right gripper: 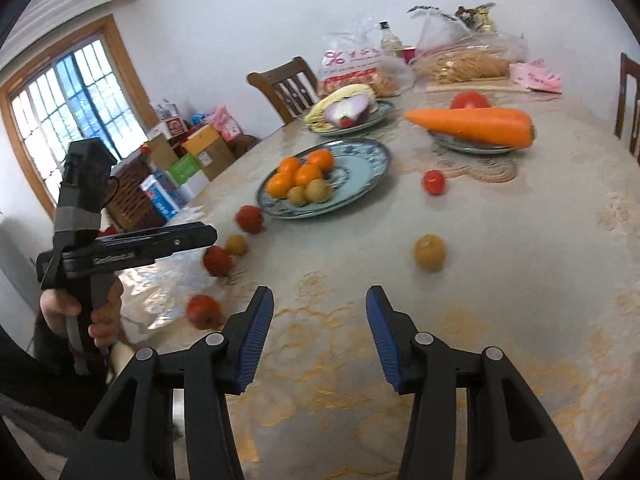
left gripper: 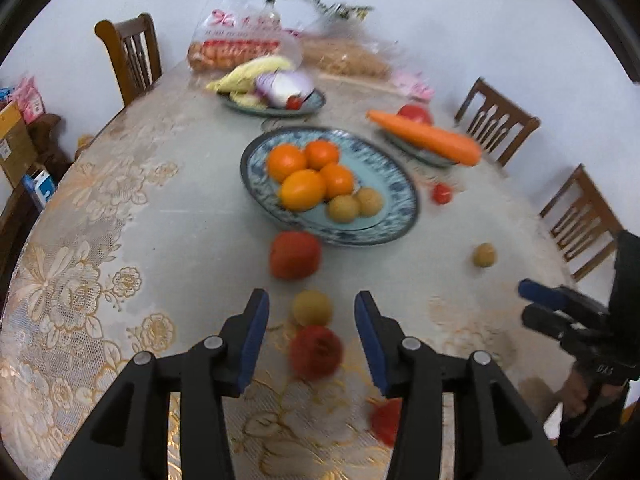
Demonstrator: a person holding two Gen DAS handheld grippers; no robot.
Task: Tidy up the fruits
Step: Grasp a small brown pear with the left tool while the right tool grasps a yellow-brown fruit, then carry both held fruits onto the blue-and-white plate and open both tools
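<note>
A blue patterned plate [left gripper: 400,184] [right gripper: 372,160] holds several oranges [left gripper: 304,172] [right gripper: 300,172] and two yellow-brown fruits [left gripper: 356,204] [right gripper: 312,192]. My left gripper [left gripper: 311,296] [right gripper: 208,234] is open above the tablecloth. A loose yellow-brown fruit [left gripper: 312,307] and a red fruit [left gripper: 316,352] lie on the cloth between its fingers, untouched by the pads. A bigger red fruit [left gripper: 295,255] sits by the plate's near rim. My right gripper [right gripper: 320,292] [left gripper: 526,303] is open and empty. Ahead of it lie another yellow-brown fruit [right gripper: 430,252] [left gripper: 485,255] and a small tomato [right gripper: 433,182] [left gripper: 441,193].
A carrot [left gripper: 428,138] [right gripper: 472,126] and a tomato rest on a far plate. Corn and onion [left gripper: 272,84] fill another. Bags and a bottle stand at the back. Wooden chairs [left gripper: 132,52] ring the table. One more red fruit [left gripper: 386,420] [right gripper: 204,310] lies near the table's front edge.
</note>
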